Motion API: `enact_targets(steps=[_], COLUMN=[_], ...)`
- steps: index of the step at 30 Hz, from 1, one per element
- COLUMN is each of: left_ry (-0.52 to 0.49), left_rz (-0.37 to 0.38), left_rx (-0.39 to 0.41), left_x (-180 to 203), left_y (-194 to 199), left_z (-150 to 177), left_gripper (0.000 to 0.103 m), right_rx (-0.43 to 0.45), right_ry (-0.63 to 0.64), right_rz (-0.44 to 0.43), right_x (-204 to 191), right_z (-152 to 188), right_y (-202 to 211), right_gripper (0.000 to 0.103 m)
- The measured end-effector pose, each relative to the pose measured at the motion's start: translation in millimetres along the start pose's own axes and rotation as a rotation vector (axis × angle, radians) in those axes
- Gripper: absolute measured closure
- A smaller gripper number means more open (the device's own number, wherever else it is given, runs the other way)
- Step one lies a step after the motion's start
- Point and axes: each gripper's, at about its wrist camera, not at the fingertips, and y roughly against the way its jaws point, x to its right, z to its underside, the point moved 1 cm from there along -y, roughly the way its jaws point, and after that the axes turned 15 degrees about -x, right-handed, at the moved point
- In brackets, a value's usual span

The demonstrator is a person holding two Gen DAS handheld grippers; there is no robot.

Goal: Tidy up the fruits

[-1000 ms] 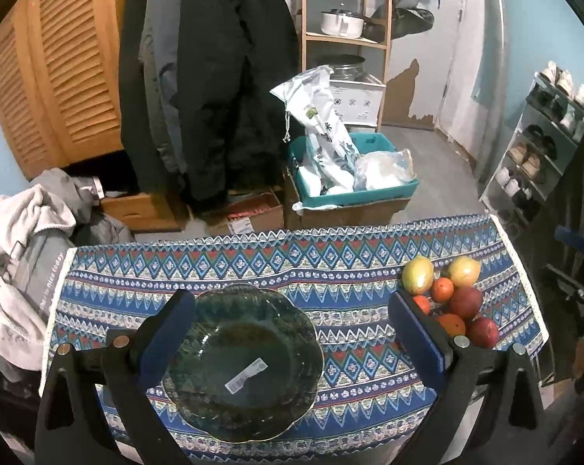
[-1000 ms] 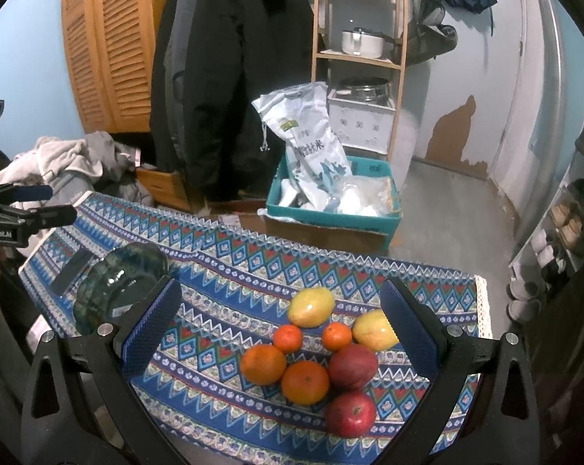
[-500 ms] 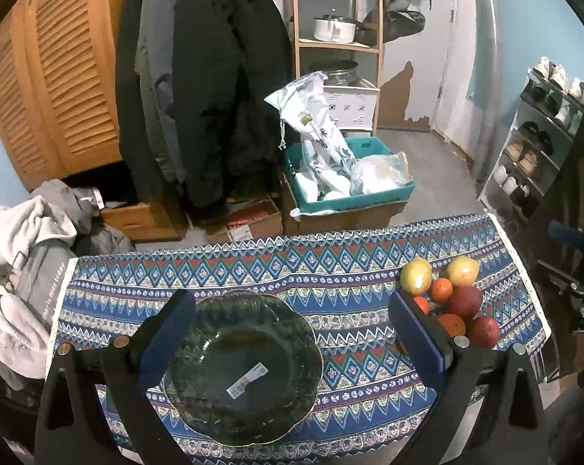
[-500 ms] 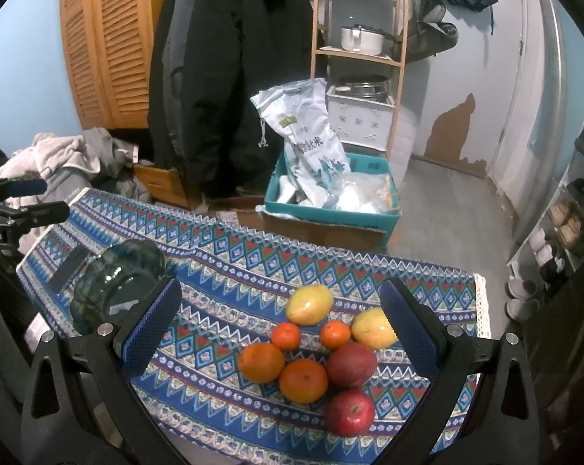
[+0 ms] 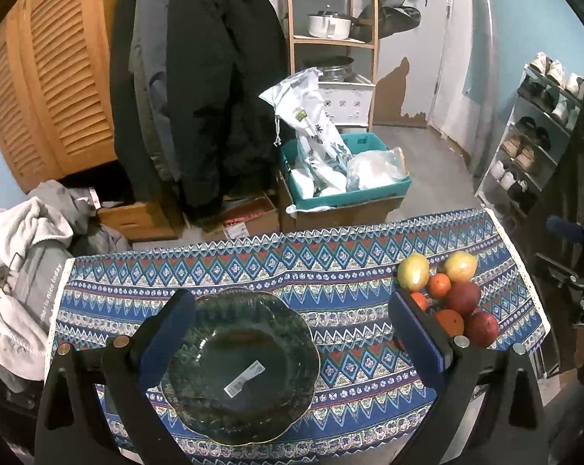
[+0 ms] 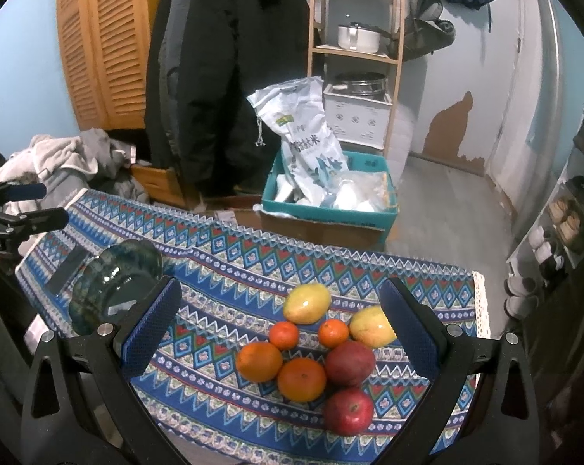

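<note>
We hold both grippers above the near edge of the patterned cloth (image 6: 230,255), and neither has hold of anything: the left gripper (image 5: 292,333) is spread wide with the green glass bowl (image 5: 241,368) showing between its fingers, and the right gripper (image 6: 280,325) is spread just as wide over the fruit.

Taking the bowl as our mark, the fruit lies well to its right in one tight cluster, near the cloth's right end. The two yellow mangoes (image 6: 306,303) sit at the far side, two small tangerines (image 6: 284,335) next, then two oranges (image 6: 301,379) and a dark red fruit (image 6: 349,357), with the red apple (image 6: 347,410) nearest us.

Our worry is the packing. The pieces touch one another, so fingers closing on one from the middle would likely shove its neighbours, and round fruit rolls. The apple lies close to the near edge and the right-hand mango close to the cloth's right end, so a nudge could send either off the table. The bowl is glass, sits close to the near edge too, and is empty but for a label; a dropped fruit or a knock from the left gripper could shift or chip it.

Nothing lies on the cloth between the cluster and the bowl. Beyond the bowl, past the table, stand a teal crate (image 5: 346,193) with bags, hanging coats (image 5: 214,77) and a wooden shelf (image 6: 354,38), all well clear.
</note>
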Motion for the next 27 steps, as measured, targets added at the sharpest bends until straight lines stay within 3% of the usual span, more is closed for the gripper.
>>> enact_targets(steps=[27], left_ry=[-0.026], left_rz=[0.000], left_rx=[0.001], left_x=[11.2], left_y=[-2.8], left_z=[-0.4], left_gripper=[0.002], right_rx=[0.027], right_ry=[-0.009], right_rz=[0.029], right_x=[6.5], right_z=[5.0], right_y=[6.9], right_gripper=[0.003])
